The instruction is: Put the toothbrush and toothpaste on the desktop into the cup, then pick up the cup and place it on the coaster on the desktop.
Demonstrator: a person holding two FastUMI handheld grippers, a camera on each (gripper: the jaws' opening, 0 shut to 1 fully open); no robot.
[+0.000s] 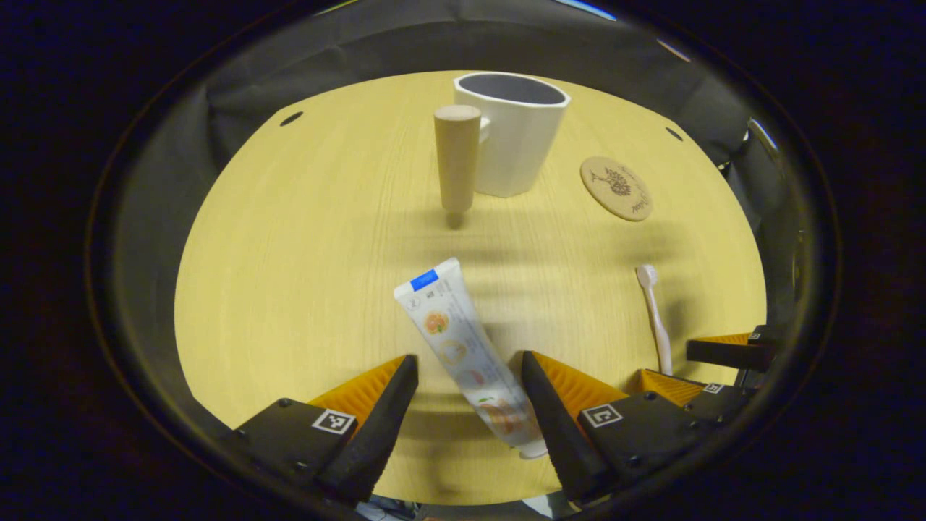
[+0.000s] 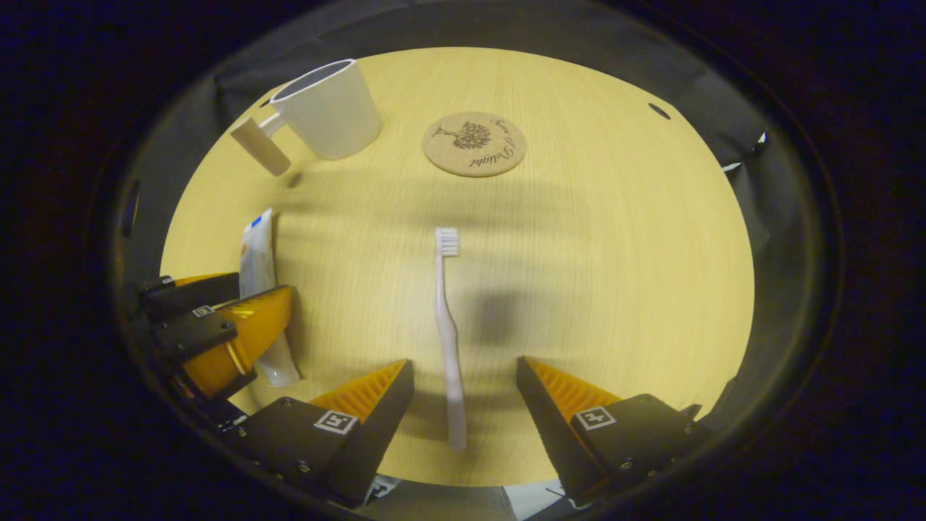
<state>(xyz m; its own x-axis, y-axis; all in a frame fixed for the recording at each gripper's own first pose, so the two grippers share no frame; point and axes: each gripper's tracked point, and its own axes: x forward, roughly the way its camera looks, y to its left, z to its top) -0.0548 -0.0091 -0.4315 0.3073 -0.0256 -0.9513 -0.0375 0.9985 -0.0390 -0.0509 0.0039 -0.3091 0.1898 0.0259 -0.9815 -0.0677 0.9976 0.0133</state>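
Both grippers are held open over the wooden desktop (image 2: pixel 615 289): left gripper (image 1: pixel 469 391) straddles the flat-lying toothpaste tube (image 1: pixel 470 354), right gripper (image 2: pixel 463 394) straddles the toothbrush (image 2: pixel 447 325). White cup (image 2: pixel 329 108) and cork coaster (image 2: pixel 474 143) are seen at the far edge, apart.

Pale wooden desktop (image 1: pixel 304 239), black cloth wall (image 1: pixel 239 87)

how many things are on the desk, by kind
cup: 1
coaster: 1
toothpaste tube: 1
toothbrush: 1
total: 4
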